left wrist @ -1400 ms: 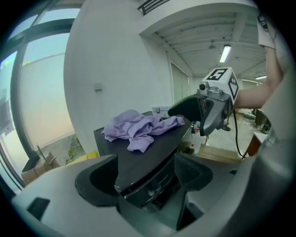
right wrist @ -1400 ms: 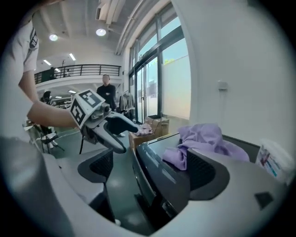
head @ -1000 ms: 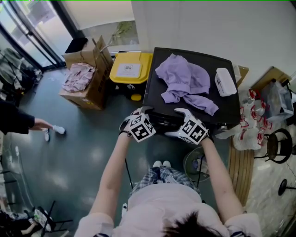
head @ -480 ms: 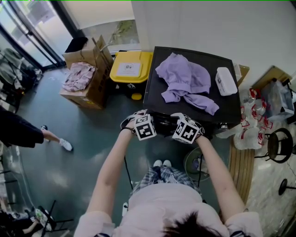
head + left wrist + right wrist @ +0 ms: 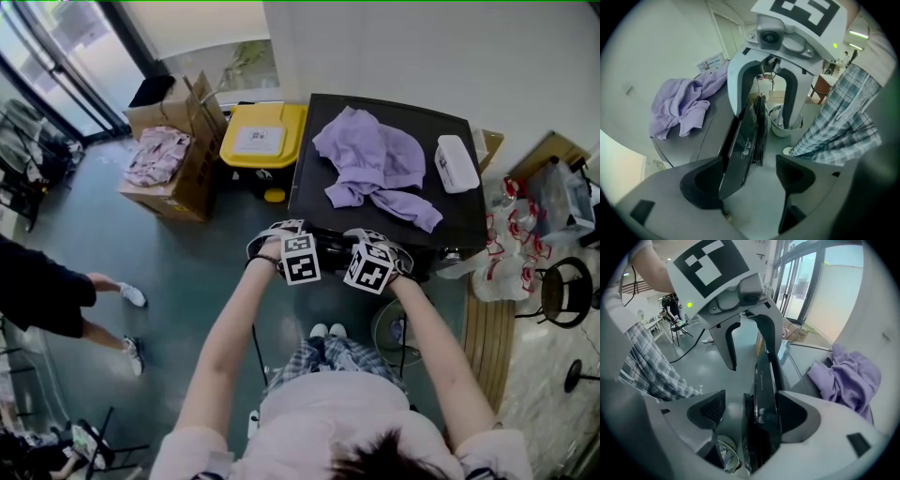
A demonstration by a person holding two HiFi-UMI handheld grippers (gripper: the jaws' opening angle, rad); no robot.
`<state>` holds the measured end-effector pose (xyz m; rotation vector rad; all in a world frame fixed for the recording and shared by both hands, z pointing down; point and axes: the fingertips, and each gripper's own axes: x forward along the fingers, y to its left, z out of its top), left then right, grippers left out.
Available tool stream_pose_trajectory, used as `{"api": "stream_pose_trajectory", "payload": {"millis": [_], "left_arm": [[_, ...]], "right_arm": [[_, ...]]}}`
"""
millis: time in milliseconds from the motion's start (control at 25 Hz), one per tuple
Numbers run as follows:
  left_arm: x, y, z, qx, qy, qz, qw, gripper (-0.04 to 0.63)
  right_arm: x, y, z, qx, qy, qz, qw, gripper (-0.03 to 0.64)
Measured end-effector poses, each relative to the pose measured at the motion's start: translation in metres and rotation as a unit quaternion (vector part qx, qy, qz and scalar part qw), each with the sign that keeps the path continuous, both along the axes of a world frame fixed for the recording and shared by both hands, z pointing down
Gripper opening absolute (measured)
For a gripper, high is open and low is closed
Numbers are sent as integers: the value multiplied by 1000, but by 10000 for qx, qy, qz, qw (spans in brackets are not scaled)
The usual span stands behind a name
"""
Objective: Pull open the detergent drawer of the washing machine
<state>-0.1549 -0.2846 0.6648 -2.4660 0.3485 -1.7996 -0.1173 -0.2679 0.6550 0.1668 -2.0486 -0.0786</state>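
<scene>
Left gripper [image 5: 749, 180] fingers [image 5: 701, 185] apart; right gripper [image 5: 751, 414] fingers [image 5: 708, 412] just closing, black panel [image 5: 764, 380] between.

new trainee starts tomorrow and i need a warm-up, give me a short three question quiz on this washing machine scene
1. Multiple choice: what colour is the garment lying on the washing machine top near the white box? A purple, B red, C green.
2. True or false: in the head view the yellow bin stands to the right of the machine.
3. What stands between the jaws of the right tool?

Key
1. A.
2. False: it stands to the left of the machine.
3. The machine's dark front panel. The jaws have just been closing round it and are not yet pressing on both of its sides.
</scene>
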Motion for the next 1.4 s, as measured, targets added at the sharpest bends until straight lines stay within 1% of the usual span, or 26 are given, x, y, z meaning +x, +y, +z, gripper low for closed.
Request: {"api": "stream_pose_trajectory", "payload": {"millis": [120,200,320,440,560,640,760,880,960,1400], "left_arm": [[0,-1,2,82,-102,103,9999,367],[0,-3,2,207,-166,111,9996,357],[-2,-11,1,535,-383,142,9977,258],[-4,-16,1,706,-528,210,9959,210],[-5,-22,-1,836,-546,201,9948,172],[-5,-26,-2,951,-585,209,9935,132],[-5,-29,-2,1085,-658,274,9915,95],[-5,-29,0,1172,-693,354,9901,87],[-5,-30,1,1192,-726,397,9894,80],[-6,-28,-1,1135,-837,636,9880,69]], "right_arm": [[1,-7,-1,196,96,22,9998,319],[2,-10,0,305,149,43,9994,292],[2,-14,-2,458,180,116,9987,243],[2,-18,-3,627,233,165,9976,209],[3,-24,-2,797,325,240,9960,169],[4,-28,-1,906,398,294,9947,140],[4,-32,-2,1062,452,334,9928,111],[4,-36,-2,1273,519,325,9900,75],[4,-36,-2,1305,526,329,9895,66],[3,-35,-7,1104,428,403,9921,60]]}}
